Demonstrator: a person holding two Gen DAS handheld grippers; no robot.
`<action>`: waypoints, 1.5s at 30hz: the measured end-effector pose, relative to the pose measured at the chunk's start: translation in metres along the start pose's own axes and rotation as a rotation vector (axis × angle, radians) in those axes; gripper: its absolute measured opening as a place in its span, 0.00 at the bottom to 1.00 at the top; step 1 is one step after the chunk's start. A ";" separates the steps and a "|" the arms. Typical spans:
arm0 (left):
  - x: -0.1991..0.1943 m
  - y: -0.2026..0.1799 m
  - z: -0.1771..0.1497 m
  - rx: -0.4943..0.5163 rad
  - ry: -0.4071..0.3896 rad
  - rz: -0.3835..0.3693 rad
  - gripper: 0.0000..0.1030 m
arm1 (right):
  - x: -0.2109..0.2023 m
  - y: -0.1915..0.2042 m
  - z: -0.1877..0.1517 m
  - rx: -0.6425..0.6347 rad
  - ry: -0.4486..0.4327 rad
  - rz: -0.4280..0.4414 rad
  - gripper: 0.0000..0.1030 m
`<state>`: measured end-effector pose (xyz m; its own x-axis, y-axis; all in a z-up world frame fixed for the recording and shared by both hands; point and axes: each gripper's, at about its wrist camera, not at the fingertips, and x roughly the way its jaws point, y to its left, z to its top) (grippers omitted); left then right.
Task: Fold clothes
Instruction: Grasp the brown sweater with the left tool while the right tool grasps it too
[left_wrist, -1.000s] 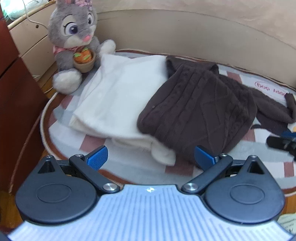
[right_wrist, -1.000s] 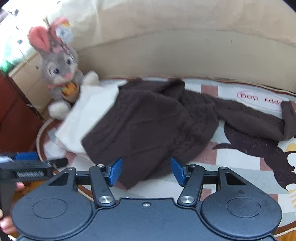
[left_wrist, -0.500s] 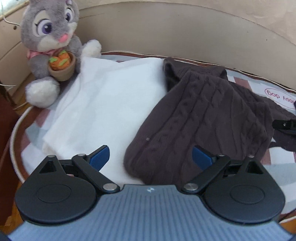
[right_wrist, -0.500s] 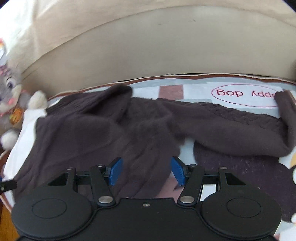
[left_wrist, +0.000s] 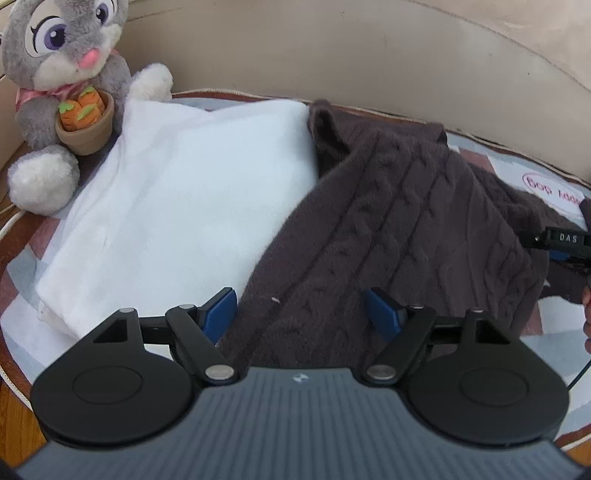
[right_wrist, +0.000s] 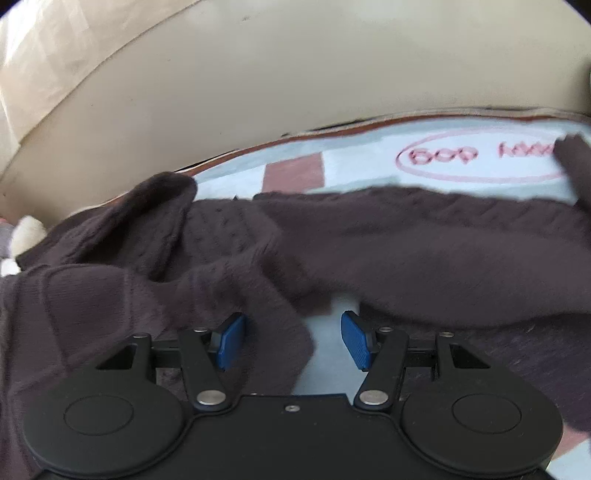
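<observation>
With the left tool (left_wrist: 300, 308) just narrowing, unclamped, over the sweater (left_wrist: 399, 236) hem near the mat's (right_wrist: 351, 166) front edge and the right tool (right_wrist: 291, 341) wide astride a fold, either risked pinching one layer, or the left snagging the white cloth (left_wrist: 184, 206).

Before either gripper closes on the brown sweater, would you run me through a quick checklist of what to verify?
1. Left gripper over brown sweater hem: ok; jaws have just been closing, not yet pinching.
2. Right gripper open: ok.
3. Fabric between the right pads: not ok, only an edge near the left one.
4. White folded cloth outside both jaws: ok.
5. Plush rabbit out of the way: ok.
6. Sleeve lying flat: cannot tell, blurred.
</observation>
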<state>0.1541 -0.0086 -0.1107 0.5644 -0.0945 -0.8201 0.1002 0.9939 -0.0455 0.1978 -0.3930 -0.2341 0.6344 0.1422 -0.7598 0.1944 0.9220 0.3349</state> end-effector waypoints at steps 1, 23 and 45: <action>0.002 -0.001 0.000 0.005 0.005 0.002 0.79 | 0.003 0.000 -0.002 0.012 0.010 0.016 0.61; -0.055 -0.089 0.018 0.218 -0.061 -0.111 0.05 | -0.137 -0.017 -0.010 0.014 -0.172 0.416 0.10; -0.039 -0.088 -0.042 -0.026 0.092 -0.053 0.43 | -0.152 -0.126 -0.043 0.137 -0.071 0.370 0.59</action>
<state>0.0885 -0.0898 -0.0984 0.4811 -0.1423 -0.8650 0.1055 0.9890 -0.1041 0.0445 -0.5150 -0.1846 0.7294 0.4262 -0.5351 0.0377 0.7559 0.6536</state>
